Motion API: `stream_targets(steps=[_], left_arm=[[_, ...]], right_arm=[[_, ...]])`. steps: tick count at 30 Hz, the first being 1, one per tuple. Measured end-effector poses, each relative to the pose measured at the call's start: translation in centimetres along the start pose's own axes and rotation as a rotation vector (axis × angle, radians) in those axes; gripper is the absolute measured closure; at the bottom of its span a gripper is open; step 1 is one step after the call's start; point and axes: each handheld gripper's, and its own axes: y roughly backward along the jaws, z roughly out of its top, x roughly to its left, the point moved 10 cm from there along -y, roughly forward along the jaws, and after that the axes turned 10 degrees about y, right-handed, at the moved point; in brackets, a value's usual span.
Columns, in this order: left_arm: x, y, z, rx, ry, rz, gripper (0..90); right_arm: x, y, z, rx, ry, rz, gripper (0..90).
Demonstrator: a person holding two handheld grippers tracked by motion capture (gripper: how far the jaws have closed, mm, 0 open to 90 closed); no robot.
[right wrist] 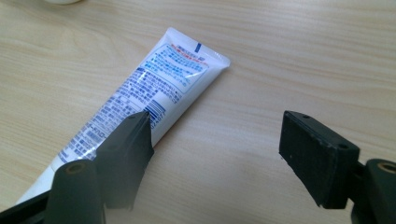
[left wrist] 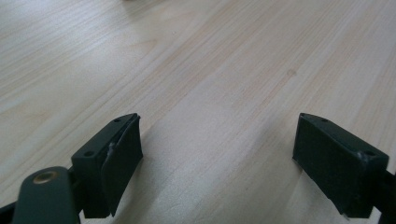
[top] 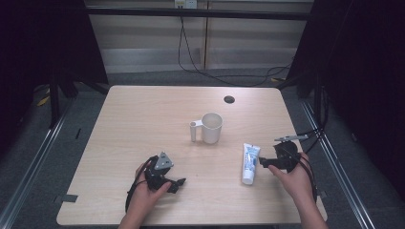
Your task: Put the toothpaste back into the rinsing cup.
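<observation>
A white tube with blue print lies flat on the wooden table, right of centre, cap end toward the person. My right gripper hovers just to its right with jaws open. In the right gripper view the tube runs diagonally under the left jaw, and only bare wood lies between the jaws of the right gripper. A white mug with a handle on its left stands upright mid-table. My left gripper rests low near the front left; the left gripper view shows the left gripper open over bare wood.
The light wooden table has a dark round cable hole near its far edge. Black cables trail on the floor behind it, and dark curtains and metal rails flank both sides.
</observation>
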Motion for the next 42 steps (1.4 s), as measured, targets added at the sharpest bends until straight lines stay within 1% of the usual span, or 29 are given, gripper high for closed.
stream_targets(steps=[2, 7, 11, 14, 17, 22, 24, 27, 29, 31, 32, 33, 36, 37, 38, 39, 40, 42], left_arm=[[0.0, 0.0, 0.0, 0.000, 0.000, 0.000, 15.2], [0.0, 0.0, 0.0, -0.003, 0.000, -0.002, 15.2], [0.0, 0.0, 0.0, -0.003, 0.000, -0.002, 15.2], [0.0, 0.0, 0.0, -0.003, 0.000, -0.001, 15.2], [0.0, 0.0, 0.0, -0.003, 0.000, -0.001, 15.2], [0.0, 0.0, 0.0, -0.003, 0.000, -0.001, 15.2], [0.0, 0.0, 0.0, -0.003, 0.000, -0.001, 15.2], [0.0, 0.0, 0.0, -0.003, 0.000, -0.001, 15.2], [0.0, 0.0, 0.0, -0.003, 0.000, -0.001, 15.2], [0.0, 0.0, 0.0, -0.003, 0.000, -0.001, 15.2], [0.0, 0.0, 0.0, -0.003, 0.000, -0.001, 15.2], [0.0, 0.0, 0.0, -0.003, 0.000, -0.001, 15.2], [0.0, 0.0, 0.0, -0.003, 0.000, -0.001, 15.2], [0.0, 0.0, 0.0, -0.003, 0.000, -0.001, 15.2], [0.0, 0.0, 0.0, -0.003, 0.000, -0.001, 15.2], [0.0, 0.0, 0.0, -0.003, 0.000, -0.001, 15.2], [0.0, 0.0, 0.0, -0.003, 0.000, -0.001, 15.2], [0.0, 0.0, 0.0, -0.004, 0.001, -0.001, 15.2]], right_arm=[[0.0, 0.0, 0.2, -0.003, -0.001, 0.003, 25.1], [0.5, 0.0, 1.1, 0.013, 0.003, 0.012, 25.2], [0.9, -0.3, 1.7, 0.028, -0.023, 0.019, 25.4], [1.5, -0.5, 1.8, 0.057, -0.051, 0.051, 27.0], [1.9, -0.9, 2.1, 0.066, -0.059, 0.058, 27.0], [2.2, -1.2, 2.3, 0.073, -0.067, 0.063, 27.0], [2.4, -1.4, 2.4, 0.090, -0.070, 0.068, 27.0], [2.5, -1.5, 2.4, 0.101, -0.072, 0.072, 27.1], [2.7, -1.7, 2.4, 0.121, -0.071, 0.072, 27.0], [2.9, -1.8, 2.4, 0.139, -0.086, 0.085, 27.0], [3.0, -1.9, 2.4, 0.148, -0.083, 0.084, 27.0], [3.1, -2.1, 2.4, 0.157, -0.092, 0.087, 27.0], [3.2, -2.3, 2.4, 0.168, -0.097, 0.086, 27.0], [3.3, -2.5, 2.3, 0.184, -0.105, 0.090, 27.0], [3.3, -2.5, 2.3, 0.184, -0.105, 0.090, 27.0], [3.4, -2.8, 2.2, 0.203, -0.109, 0.091, 27.0], [3.4, -2.8, 2.2, 0.203, -0.109, 0.091, 27.0], [3.4, -2.9, 2.0, 0.221, -0.123, 0.095, 27.0]])
